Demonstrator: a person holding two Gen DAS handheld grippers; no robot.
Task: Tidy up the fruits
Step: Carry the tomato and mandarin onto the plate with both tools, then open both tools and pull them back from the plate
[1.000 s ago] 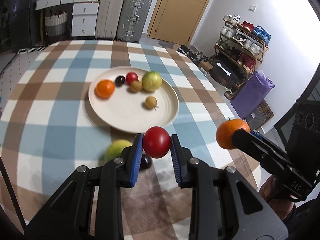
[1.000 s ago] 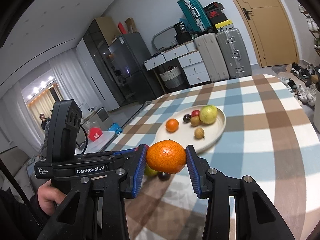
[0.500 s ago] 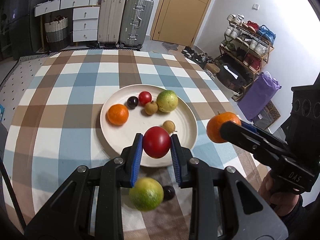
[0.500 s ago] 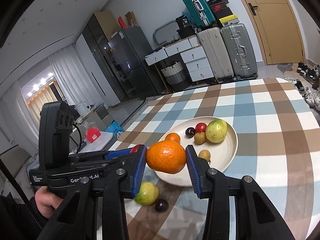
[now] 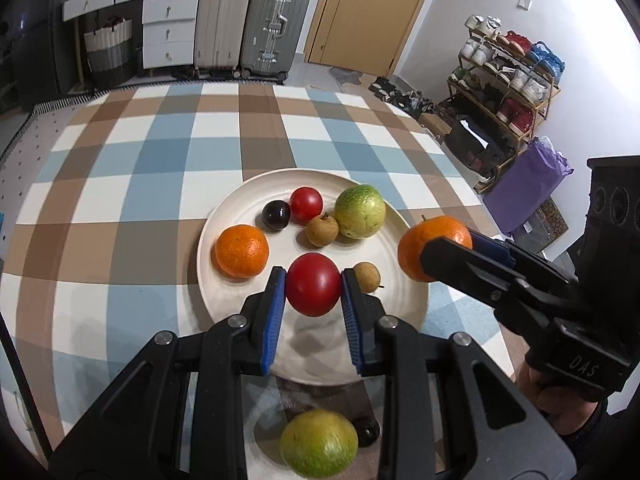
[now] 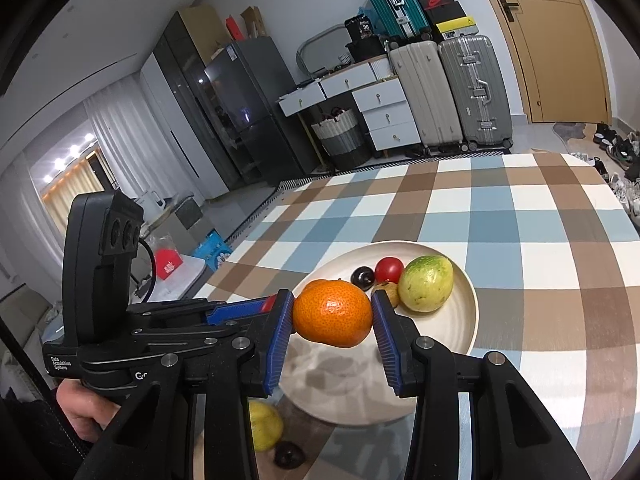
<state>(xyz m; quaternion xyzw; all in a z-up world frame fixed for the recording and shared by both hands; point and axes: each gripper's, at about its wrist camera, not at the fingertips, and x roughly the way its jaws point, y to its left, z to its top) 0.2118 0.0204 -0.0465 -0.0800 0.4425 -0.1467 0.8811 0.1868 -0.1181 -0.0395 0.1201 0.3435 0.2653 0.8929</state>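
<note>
Cream plate [image 5: 224,236] on blue-brown-white checked tablecloth [image 5: 160,152].

Left tongs [image 5: 313,285] clamped, right tongs [image 6: 332,316] clamped, both angled down

A checked tablecloth [image 5: 168,160] in blue, brown and white covers the table. Behind it two grey suitcases [image 5: 256,20] stand upright side by side, next to a white chest of drawers [image 5: 168,28] and a woven basket [image 5: 108,50]. A wooden door [image 5: 372,8] is closed. At the right, a shoe rack [image 5: 508,80] holds shoes, with a purple bag [image 5: 524,188] beside it. A dark refrigerator [image 6: 248,108] stands near white curtains [image 6: 116,140].
</note>
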